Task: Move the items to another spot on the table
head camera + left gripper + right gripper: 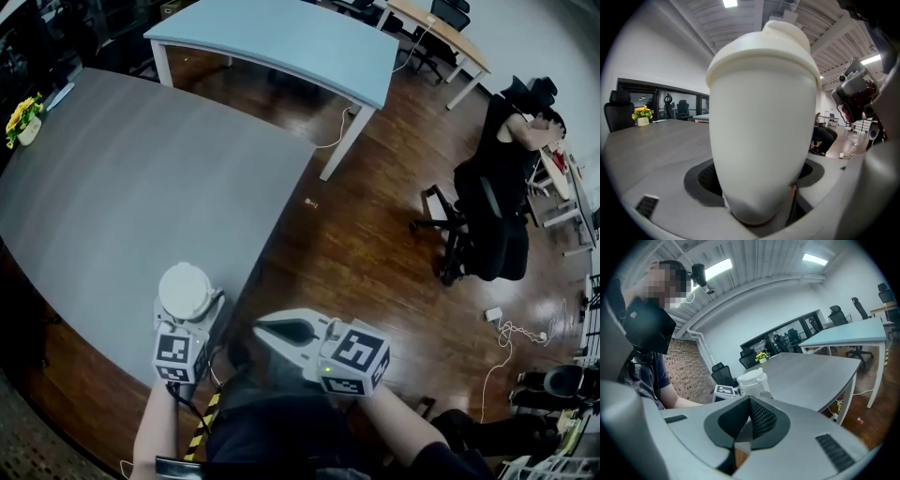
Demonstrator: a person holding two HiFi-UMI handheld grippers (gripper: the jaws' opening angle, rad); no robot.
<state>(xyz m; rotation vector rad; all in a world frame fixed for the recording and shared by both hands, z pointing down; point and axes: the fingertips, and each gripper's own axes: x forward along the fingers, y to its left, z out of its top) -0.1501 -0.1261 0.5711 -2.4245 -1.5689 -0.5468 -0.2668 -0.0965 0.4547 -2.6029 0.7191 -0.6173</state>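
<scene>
Left gripper's (757, 180) fingers (696, 180) largely behind the white lidded cup (761, 117), its contents out of sight.

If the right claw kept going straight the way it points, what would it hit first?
Most likely the white lidded cup gripped by the left gripper: it sits just past the right gripper's shut, empty tips. Depth is hard to judge, so it might slip past beside it.

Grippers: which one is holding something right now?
The left gripper: its jaws stand wide around the white cup, gripping it. The right gripper differs in that its jaws are shut together with nothing between them.
</scene>
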